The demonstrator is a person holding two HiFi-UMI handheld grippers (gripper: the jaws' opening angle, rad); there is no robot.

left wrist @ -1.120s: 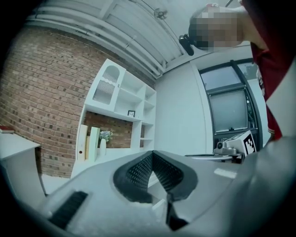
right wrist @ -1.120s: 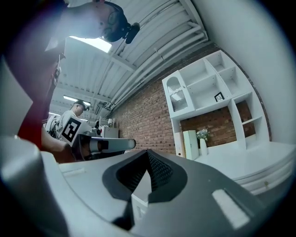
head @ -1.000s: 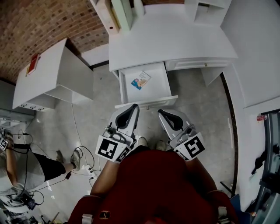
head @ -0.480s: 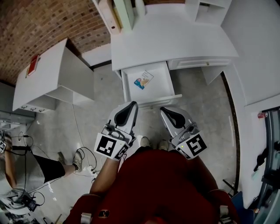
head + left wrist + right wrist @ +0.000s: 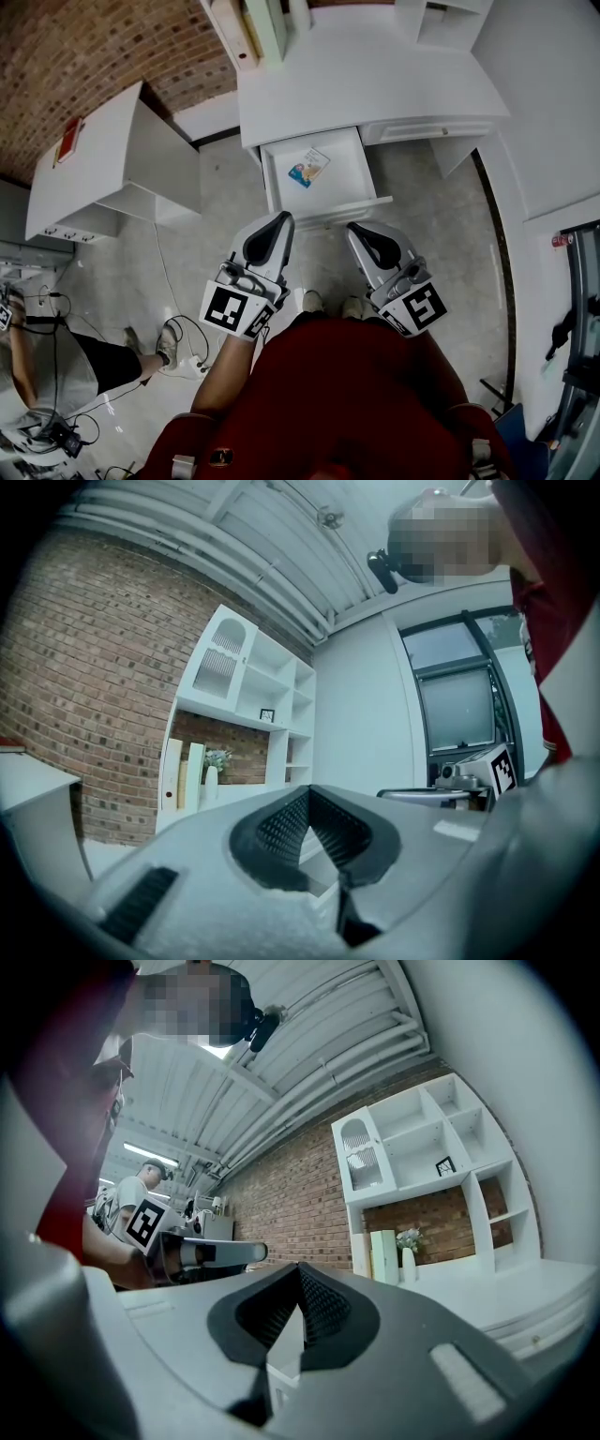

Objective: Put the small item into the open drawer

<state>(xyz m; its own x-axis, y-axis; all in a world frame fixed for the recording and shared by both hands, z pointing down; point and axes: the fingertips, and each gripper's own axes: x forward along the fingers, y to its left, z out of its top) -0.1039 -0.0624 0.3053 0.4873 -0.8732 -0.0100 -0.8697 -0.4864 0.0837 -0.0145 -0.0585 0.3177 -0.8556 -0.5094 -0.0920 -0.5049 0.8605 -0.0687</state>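
Note:
The white drawer (image 5: pixel 349 183) stands pulled out from the white desk (image 5: pixel 375 75). A small colourful flat item (image 5: pixel 308 169) lies inside it near the back left. My left gripper (image 5: pixel 273 225) is held close to my body, in front of the drawer, jaws shut with nothing between them; in the left gripper view the left gripper (image 5: pixel 309 793) points up towards the shelves. My right gripper (image 5: pixel 362 233) is beside it, also shut and empty, and the right gripper view shows the right gripper (image 5: pixel 300 1269) closed at the tips.
A white cabinet (image 5: pixel 112 159) with a red thing (image 5: pixel 70 139) on top stands at the left. Cables (image 5: pixel 183 342) trail over the floor, and another person (image 5: pixel 56 366) is at the lower left. Books (image 5: pixel 253 28) stand on the desk's back. My shoes (image 5: pixel 311 302) are just before the drawer.
Both grippers have drawn slightly back from the drawer towards my body. The item stays in the drawer; both jaws stay shut.

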